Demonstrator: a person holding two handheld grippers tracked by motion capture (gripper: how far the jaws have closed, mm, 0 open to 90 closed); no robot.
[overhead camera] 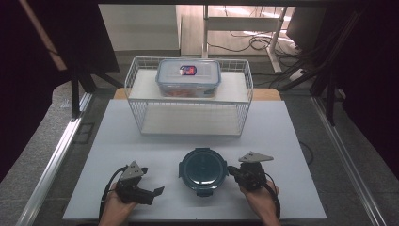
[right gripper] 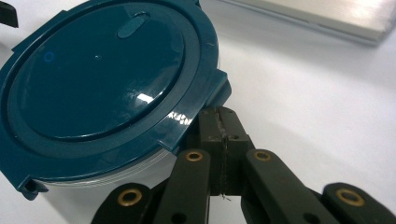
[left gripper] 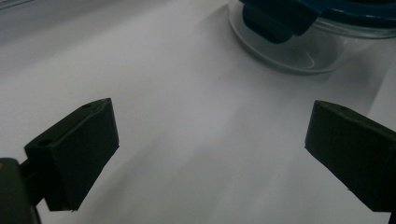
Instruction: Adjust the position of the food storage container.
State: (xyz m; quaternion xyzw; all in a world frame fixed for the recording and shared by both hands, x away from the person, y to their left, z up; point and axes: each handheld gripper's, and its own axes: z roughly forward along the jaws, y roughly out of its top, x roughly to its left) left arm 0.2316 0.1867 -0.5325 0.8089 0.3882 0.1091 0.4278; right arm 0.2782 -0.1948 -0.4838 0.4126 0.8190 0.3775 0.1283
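We see a glossy dark-teal plastic lid on a clear glass-like round bowl. Table top: smooth matt white. Basket: white coated wire. Rect. box: clear plastic. Both grippers' jaws look matt black plastic w/ brass-coloured rivets.

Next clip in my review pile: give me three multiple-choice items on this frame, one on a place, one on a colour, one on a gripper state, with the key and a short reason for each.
1. Where is the rectangular clear container with the label on its lid?
A. on the upper shelf of the white wire rack
B. on the table beside the rack
C. in the left gripper

2. What colour is the lid of the round container?
A. red
B. dark teal
C. yellow

3. How do the left gripper's jaws stand?
A. clamped on the round container
B. shut on nothing
C. wide apart, with nothing between them

Key: 1 A, the high view shows it on the rack's top shelf. 2 B, the right gripper view shows the teal lid close up. 3 C, the left gripper view shows bare table between its jaws.
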